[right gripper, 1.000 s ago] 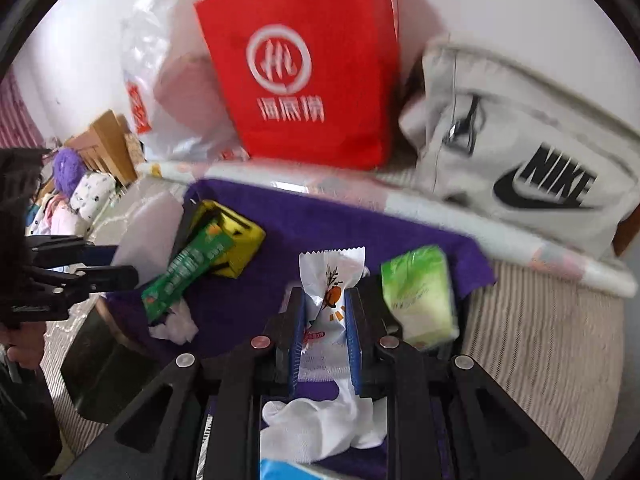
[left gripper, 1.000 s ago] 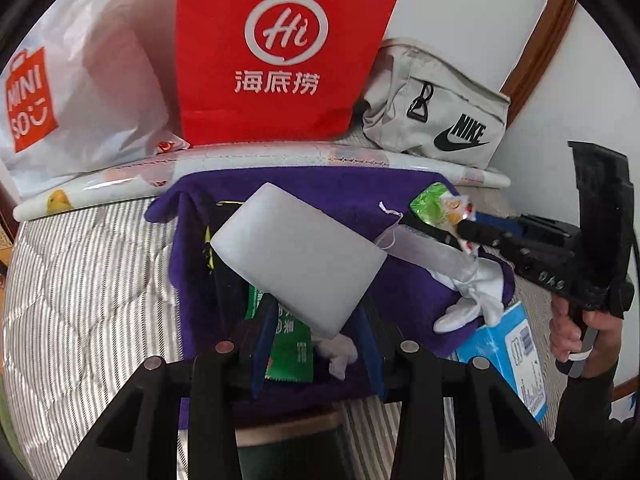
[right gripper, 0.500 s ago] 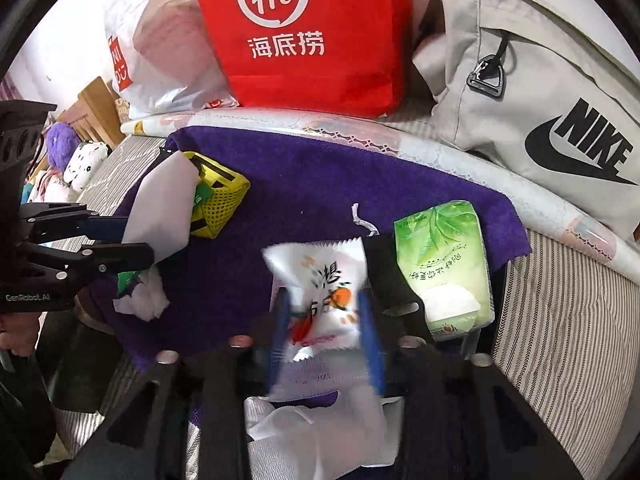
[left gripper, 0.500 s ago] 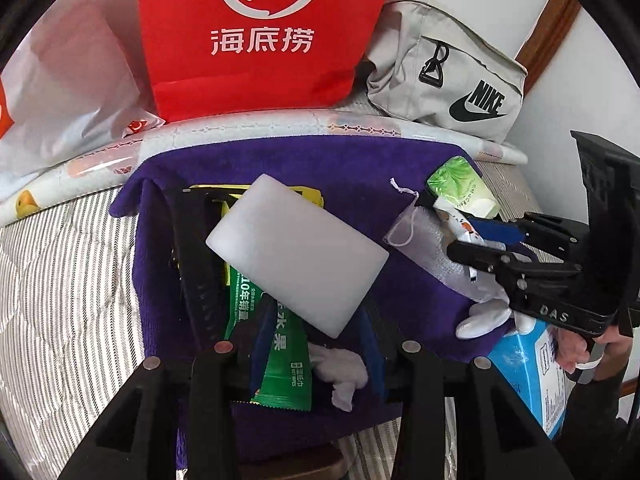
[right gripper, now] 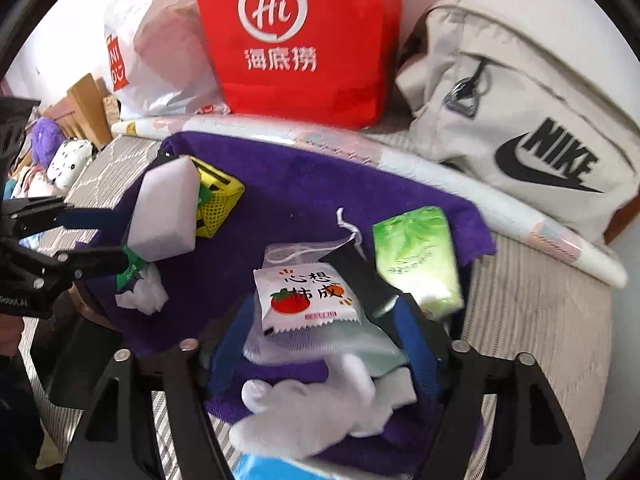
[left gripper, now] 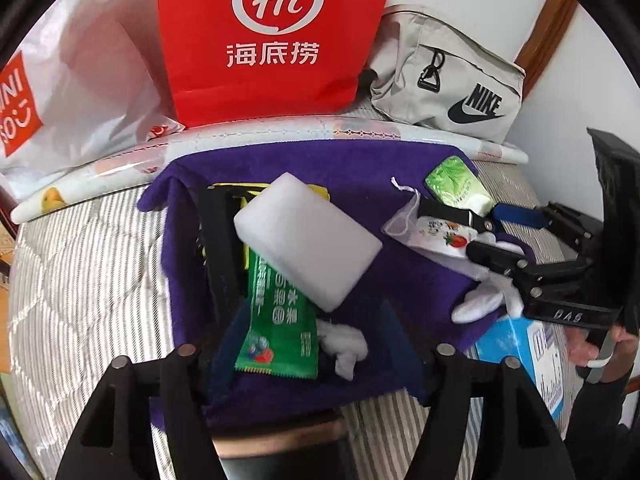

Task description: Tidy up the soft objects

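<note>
A purple towel (left gripper: 352, 168) lies on the striped bed. My left gripper (left gripper: 316, 320) is open; a white sponge block (left gripper: 306, 240) lies just ahead of it, over a green packet (left gripper: 280, 320) and beside a cotton wad (left gripper: 344, 344). My right gripper (right gripper: 320, 320) is open around a white tomato-print snack packet (right gripper: 306, 296) resting on a mesh pouch (right gripper: 304, 340). A green tissue pack (right gripper: 416, 256), a white glove (right gripper: 312, 404) and a yellow mesh basket (right gripper: 218, 204) also lie on the towel.
A red Hi paper bag (left gripper: 272, 36), a white Miniso bag (left gripper: 60, 80) and a grey Nike bag (left gripper: 448, 88) stand behind a rolled mat (left gripper: 280, 136). A blue box (left gripper: 520, 344) lies at the towel's right edge.
Both grippers have opened. The sponge block has dropped from the left gripper onto the green packet. The snack packet has left the right gripper and lies on the mesh pouch.
</note>
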